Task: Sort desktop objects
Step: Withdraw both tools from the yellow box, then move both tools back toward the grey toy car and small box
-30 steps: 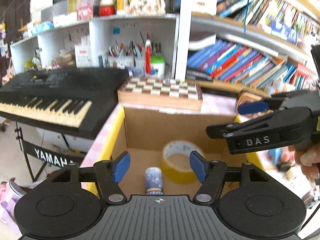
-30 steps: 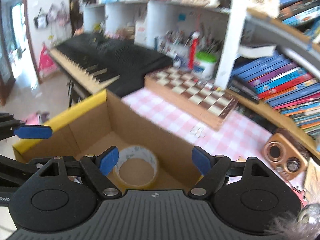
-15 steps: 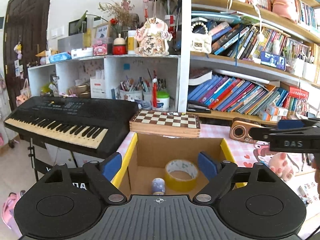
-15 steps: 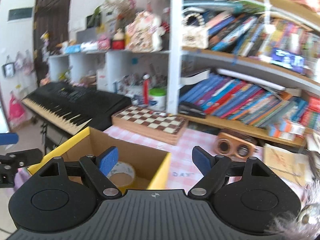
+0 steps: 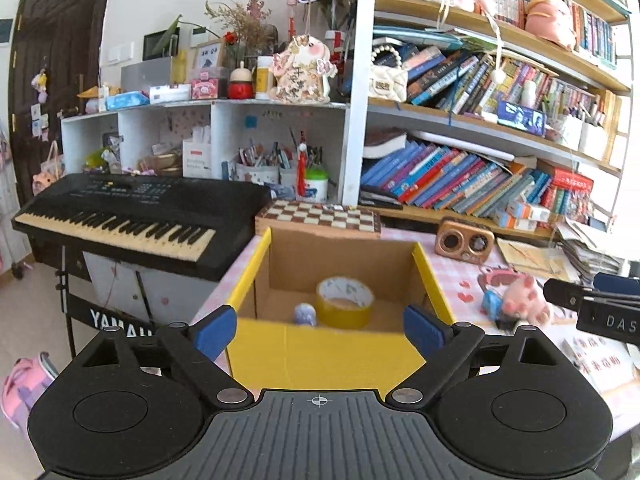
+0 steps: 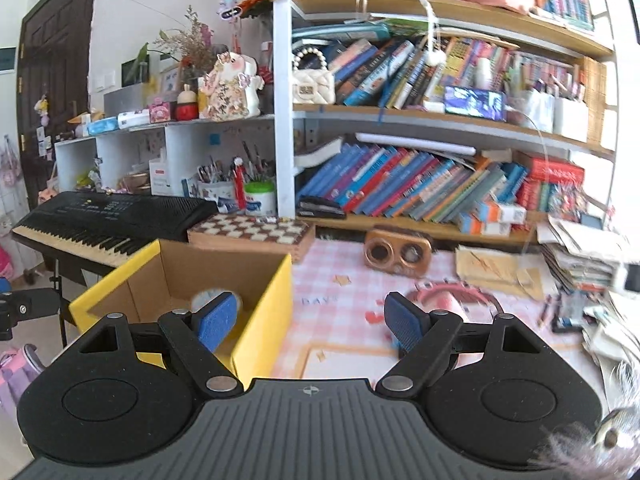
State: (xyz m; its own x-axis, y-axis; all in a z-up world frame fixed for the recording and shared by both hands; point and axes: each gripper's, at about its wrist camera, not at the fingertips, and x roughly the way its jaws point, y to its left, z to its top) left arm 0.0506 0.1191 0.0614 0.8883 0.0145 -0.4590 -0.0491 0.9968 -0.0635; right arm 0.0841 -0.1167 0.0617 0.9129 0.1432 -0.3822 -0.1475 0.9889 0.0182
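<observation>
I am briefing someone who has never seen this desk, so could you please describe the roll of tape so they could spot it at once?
Find the yellow cardboard box at the desk's left end, in front of the wooden chessboard. The tape roll lies flat on the box floor, towards the back. It is a wide yellow ring with a pale inner core, far larger than the small rounded bluish item just left of it.

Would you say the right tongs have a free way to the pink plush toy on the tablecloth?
Probably yes: the right tongs are open and empty, the pink plush toy lies on open tablecloth ahead, and the yellow box sits off to the side.
</observation>
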